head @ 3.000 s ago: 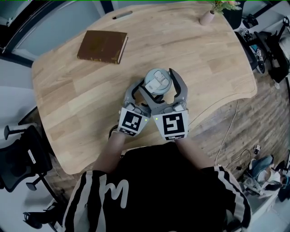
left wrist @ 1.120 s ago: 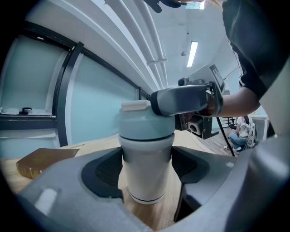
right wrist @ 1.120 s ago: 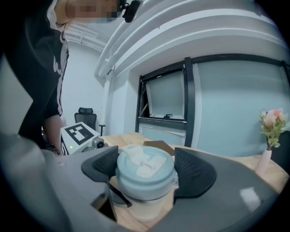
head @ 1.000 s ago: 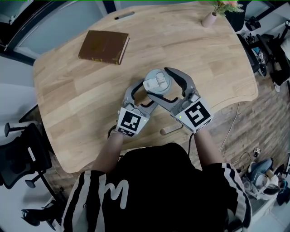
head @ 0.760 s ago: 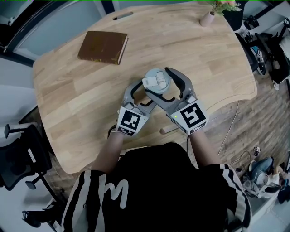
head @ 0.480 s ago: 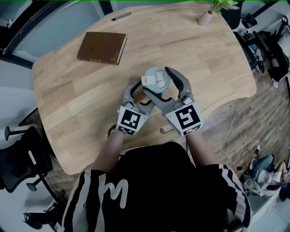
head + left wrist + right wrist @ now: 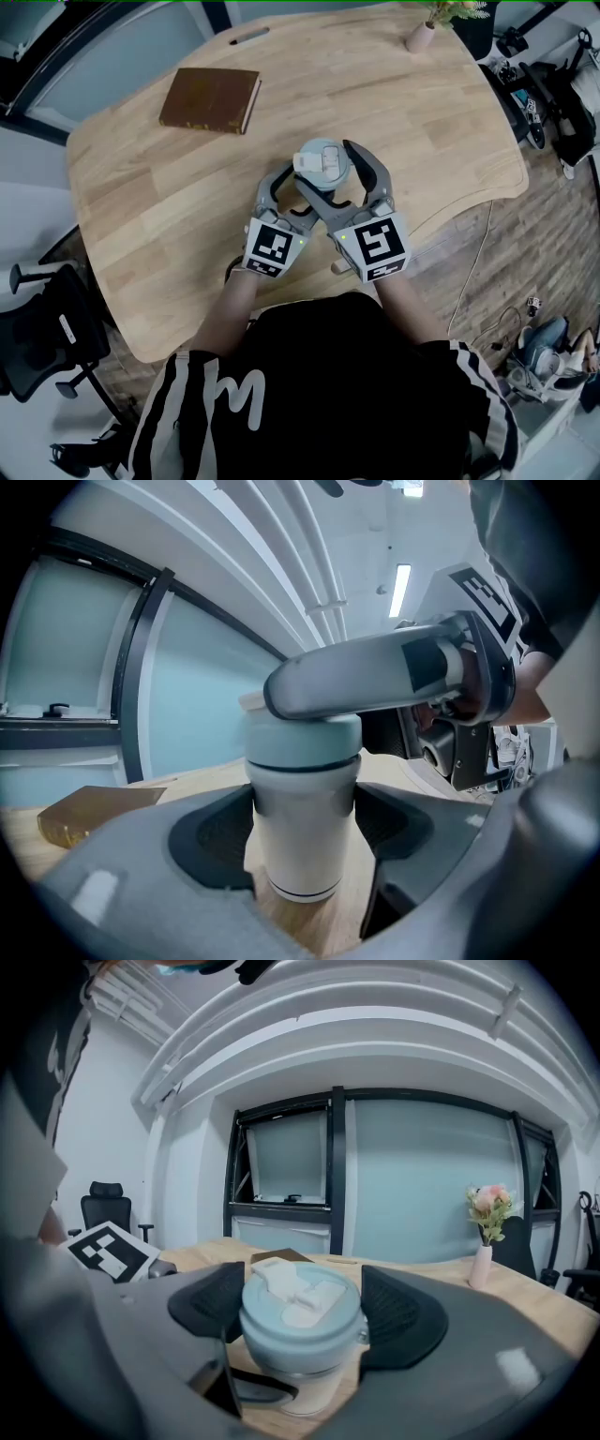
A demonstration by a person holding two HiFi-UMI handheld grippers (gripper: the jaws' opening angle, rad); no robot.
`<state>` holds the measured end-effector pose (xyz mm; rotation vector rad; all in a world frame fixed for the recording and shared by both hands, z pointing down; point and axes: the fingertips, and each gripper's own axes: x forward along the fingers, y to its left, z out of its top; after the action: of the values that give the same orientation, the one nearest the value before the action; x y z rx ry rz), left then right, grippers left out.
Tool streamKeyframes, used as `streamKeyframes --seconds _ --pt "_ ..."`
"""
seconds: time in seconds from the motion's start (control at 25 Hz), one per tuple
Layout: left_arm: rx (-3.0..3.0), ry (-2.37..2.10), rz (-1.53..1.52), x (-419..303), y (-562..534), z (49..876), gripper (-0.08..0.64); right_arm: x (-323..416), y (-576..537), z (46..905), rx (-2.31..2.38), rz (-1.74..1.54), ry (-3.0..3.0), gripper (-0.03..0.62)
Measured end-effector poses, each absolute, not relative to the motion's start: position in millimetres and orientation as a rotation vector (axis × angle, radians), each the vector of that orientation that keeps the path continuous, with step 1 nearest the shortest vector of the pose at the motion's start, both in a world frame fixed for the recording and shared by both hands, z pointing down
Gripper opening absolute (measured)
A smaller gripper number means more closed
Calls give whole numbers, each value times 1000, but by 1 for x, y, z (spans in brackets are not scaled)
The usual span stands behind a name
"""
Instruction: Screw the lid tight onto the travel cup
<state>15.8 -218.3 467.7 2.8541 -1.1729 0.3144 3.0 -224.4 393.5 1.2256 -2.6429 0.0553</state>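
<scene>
light: bright, even | ceiling lamp (image 7: 400, 577) glare | edges: fisheye, dark vignette

You have 2 tools, left tool (image 7: 305, 822) and right tool (image 7: 302, 1316); 1 travel cup (image 7: 309, 1393), 1 lid (image 7: 322, 157), 1 book (image 7: 210, 97), 1 vase (image 7: 418, 37), 1 surface (image 7: 169, 206).

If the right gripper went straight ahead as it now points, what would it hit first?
The lid: it sits clamped in the right gripper atop the travel cup, so any forward push likely bears on it first.
</scene>
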Motion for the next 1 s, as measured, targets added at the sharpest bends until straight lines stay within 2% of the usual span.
streamKeyframes --seconds 1.0 --pt "2847 -1199 325 15 -216 468 345 7 -224 399 1477 148 -2535 377"
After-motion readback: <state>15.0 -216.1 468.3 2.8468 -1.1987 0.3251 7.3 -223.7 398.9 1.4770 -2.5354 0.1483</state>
